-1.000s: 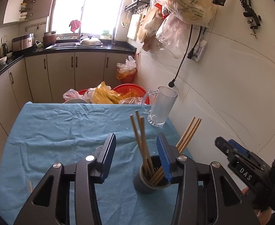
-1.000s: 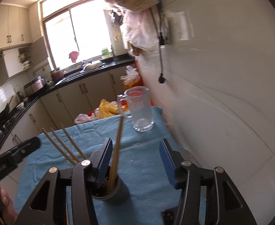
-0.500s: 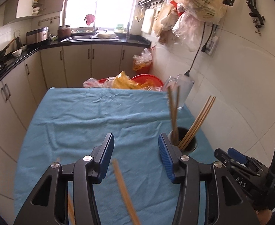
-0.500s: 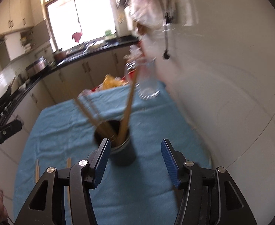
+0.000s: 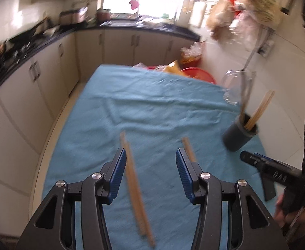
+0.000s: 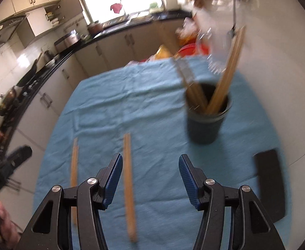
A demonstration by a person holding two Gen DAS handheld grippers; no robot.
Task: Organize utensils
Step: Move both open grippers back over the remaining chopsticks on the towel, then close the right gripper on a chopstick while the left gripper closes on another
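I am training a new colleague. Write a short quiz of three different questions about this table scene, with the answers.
1. True or false: both the left gripper and the right gripper hold nothing.
2. Where do chopsticks already stand? A) dark cup B) glass mug C) red basin
3. Fill in: loose chopsticks lie on the blue ____.

Key: 1 true. 2 A. 3 cloth.

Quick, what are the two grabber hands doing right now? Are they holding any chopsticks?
Left gripper: open, holding nothing.
Right gripper: open, holding nothing.
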